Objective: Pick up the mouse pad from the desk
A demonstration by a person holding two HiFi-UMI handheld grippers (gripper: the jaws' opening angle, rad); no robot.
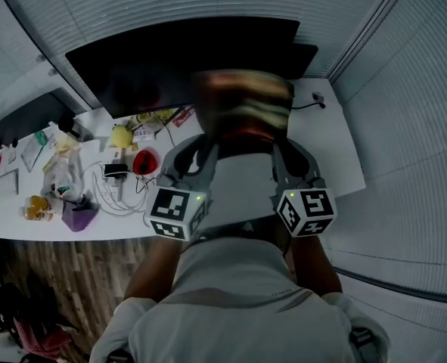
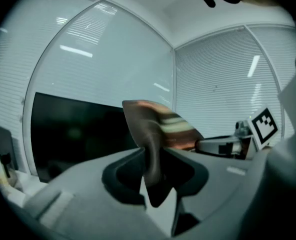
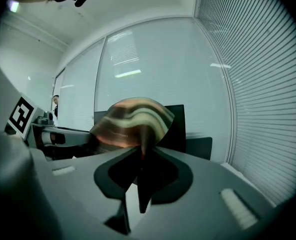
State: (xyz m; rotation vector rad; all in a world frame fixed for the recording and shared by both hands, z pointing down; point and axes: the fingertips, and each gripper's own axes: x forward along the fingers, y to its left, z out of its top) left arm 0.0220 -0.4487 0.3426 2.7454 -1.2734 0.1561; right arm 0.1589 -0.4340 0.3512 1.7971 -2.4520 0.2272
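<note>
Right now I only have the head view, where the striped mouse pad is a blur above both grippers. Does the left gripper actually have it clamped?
Observer: Yes. The left gripper view shows the left gripper pinching an edge of the mouse pad, which buckles at the jaws.
Operator: And the right?
Observer: The right gripper view shows the right gripper shut on the pad's edge too, with the pad fanning up in front of the monitor.
</note>
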